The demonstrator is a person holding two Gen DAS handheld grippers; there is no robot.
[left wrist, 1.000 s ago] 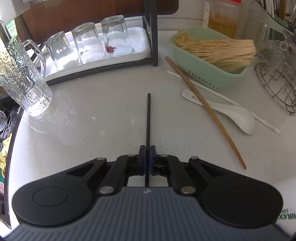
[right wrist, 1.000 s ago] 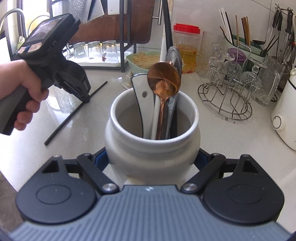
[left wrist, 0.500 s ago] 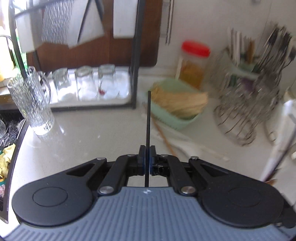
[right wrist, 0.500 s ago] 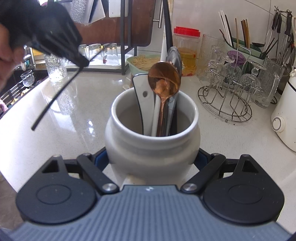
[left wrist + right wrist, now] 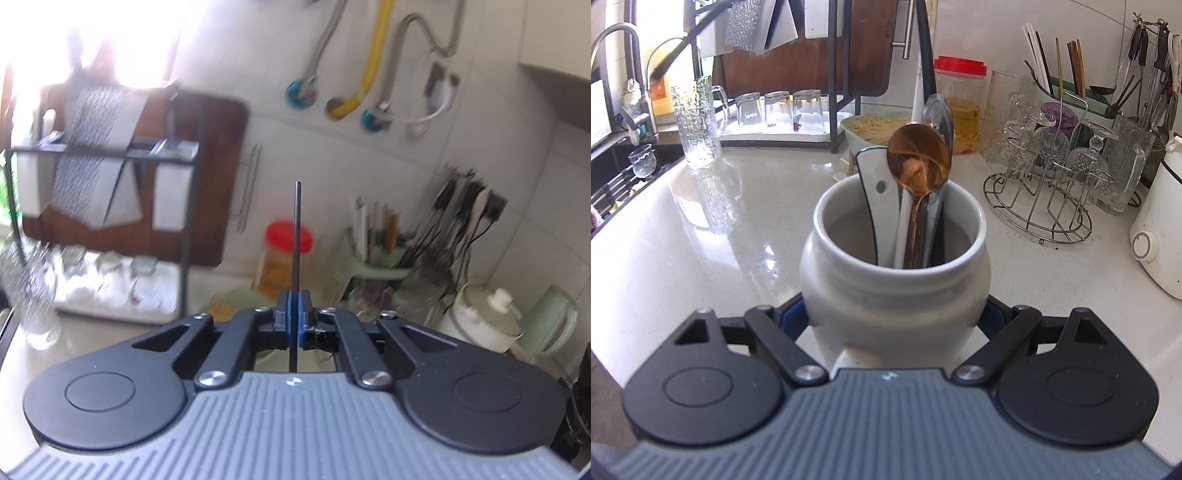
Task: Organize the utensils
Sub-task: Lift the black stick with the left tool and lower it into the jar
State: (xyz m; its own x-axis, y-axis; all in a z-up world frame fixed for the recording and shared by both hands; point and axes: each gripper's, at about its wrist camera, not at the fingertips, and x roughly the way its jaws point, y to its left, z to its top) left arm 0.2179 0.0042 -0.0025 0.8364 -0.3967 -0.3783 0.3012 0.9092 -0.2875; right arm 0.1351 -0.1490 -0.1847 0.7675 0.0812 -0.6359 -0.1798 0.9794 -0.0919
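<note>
While the right gripper (image 5: 894, 314) clasps the white ceramic crock (image 5: 894, 280) at the lower centre of its frame, jaws spread about halfway with a pad on either flank of the belly, the left gripper (image 5: 294, 314) is pinched fully together on a thin black chopstick (image 5: 297, 236), which juts straight up the middle of its view against the tiled wall.

Part of the sorting looks done: a copper spoon (image 5: 919, 162), a white-handled utensil (image 5: 879, 184) and a grey spoon (image 5: 938, 114) stand inside the crock already.

Judging by the right wrist view, the chopstick shows as a dark bar at the upper left (image 5: 690, 40), well apart from the crock's mouth (so it has yet to go in). Whether more loose utensils wait on the counter (image 5: 738, 229) I cannot tell; the crock hides the stretch behind it.
</note>
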